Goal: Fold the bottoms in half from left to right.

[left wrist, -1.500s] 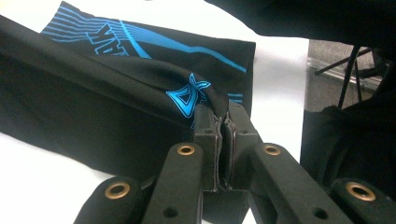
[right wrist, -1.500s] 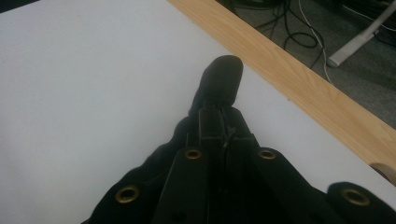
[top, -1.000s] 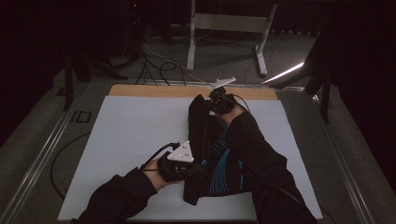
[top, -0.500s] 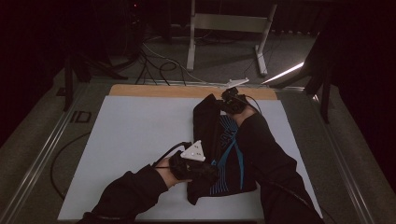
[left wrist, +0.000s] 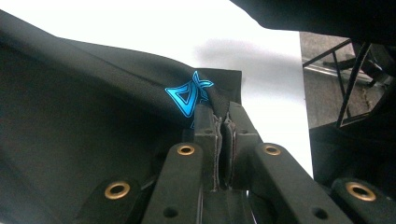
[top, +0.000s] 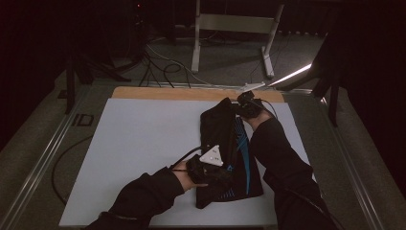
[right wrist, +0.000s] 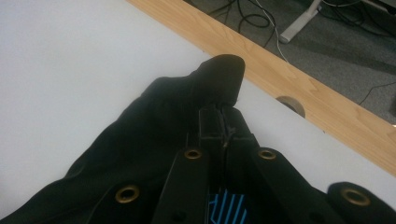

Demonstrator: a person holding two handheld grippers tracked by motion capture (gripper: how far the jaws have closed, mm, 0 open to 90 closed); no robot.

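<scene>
A black garment [top: 218, 127] with blue print lies lengthwise on the right half of the white table sheet [top: 139, 143]. My left gripper [top: 221, 173], topped by its grey three-cornered plate, is shut on the garment's near end. In the left gripper view the jaws [left wrist: 223, 119] pinch a fold of black cloth just below a blue logo [left wrist: 189, 95]. My right gripper [top: 244, 103] is shut on the far end by the wooden strip. Up close its jaws [right wrist: 222, 116] clamp a dark cloth corner [right wrist: 219, 74], with blue stripes [right wrist: 226, 205] showing underneath. Both sleeves reach in from below.
A wooden strip [top: 158, 93] borders the sheet's far edge, with a round hole [right wrist: 289, 105] in it. Beyond lie floor cables [top: 163, 62] and a metal stand [top: 234, 24]. A metal rail [top: 43, 158] and a loose cable [top: 67, 158] run along the table's left side.
Both hands have moved to the right, drawing the black garment along the sheet with them. Both grips have stayed shut on the cloth.
</scene>
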